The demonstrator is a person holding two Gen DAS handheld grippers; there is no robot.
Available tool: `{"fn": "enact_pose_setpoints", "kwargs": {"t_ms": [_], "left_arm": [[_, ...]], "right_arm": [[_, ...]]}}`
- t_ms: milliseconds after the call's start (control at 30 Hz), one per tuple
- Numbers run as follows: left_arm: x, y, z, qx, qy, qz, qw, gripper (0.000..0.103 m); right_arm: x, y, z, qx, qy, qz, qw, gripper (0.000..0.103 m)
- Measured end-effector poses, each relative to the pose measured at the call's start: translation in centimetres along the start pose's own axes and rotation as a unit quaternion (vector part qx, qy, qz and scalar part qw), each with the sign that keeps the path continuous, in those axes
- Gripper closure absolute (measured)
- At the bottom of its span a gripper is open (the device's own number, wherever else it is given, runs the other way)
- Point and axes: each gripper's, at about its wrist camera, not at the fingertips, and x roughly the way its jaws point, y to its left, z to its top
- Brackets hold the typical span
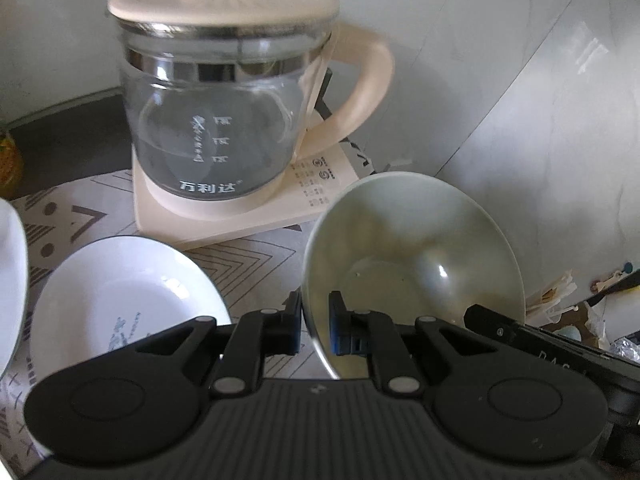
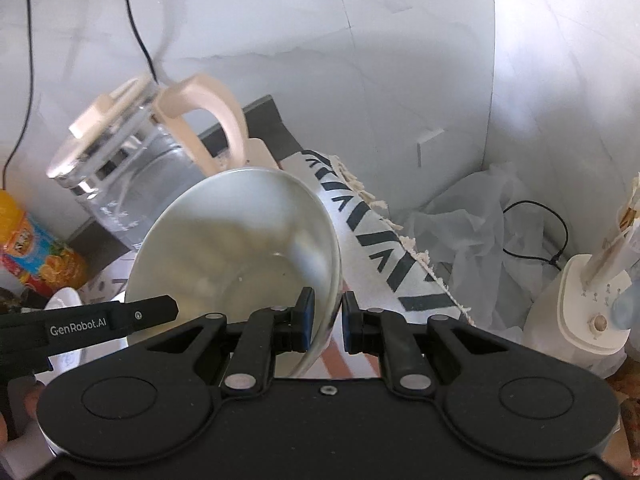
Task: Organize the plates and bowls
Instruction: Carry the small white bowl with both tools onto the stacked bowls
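Clamping opposite rims, left gripper [image 1: 314, 326] and right gripper [image 2: 325, 322] hold the green bowl [image 1: 412, 252] tilted; white plate [image 1: 120, 292] lies leftward, nearest the left

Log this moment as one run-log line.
left gripper: shut on green bowl rim | right gripper: shut on opposite rim | bowl: tilted | white plate: on mat | kettle: behind
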Motion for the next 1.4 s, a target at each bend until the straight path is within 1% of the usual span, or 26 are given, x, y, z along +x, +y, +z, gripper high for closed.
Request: {"fn": "enact_pose_setpoints", "kwargs": {"t_ms": [300,600,1133,1400], "left_arm": [[-4.7,0.1,-1.6,-0.012,-0.033,0.001,0.9994,0.091],[-8.8,0.5,-4.0,-0.018,-0.055,0.013,0.9982,0.091],[-13.7,2.3,-8.2,-0.023,-0.076,0.033,0.9963,0.091],[-15.6,3.6,-10.5,-0.027,-0.08,0.047,0.9953,0.091]], "right_arm": [[-3.3,1.2,-1.2,-0.017,-0.023,0.015,0.999,0.089],[-6.3,2.8,-2.7,-0.035,-0.039,0.031,0.998,0.088],[-10.2,4.9,-6.6,-0.051,-0.051,0.055,0.996,0.087],[-11.6,6.6,-8.6,-0.082,-0.056,0.069,0.993,0.085]]}}
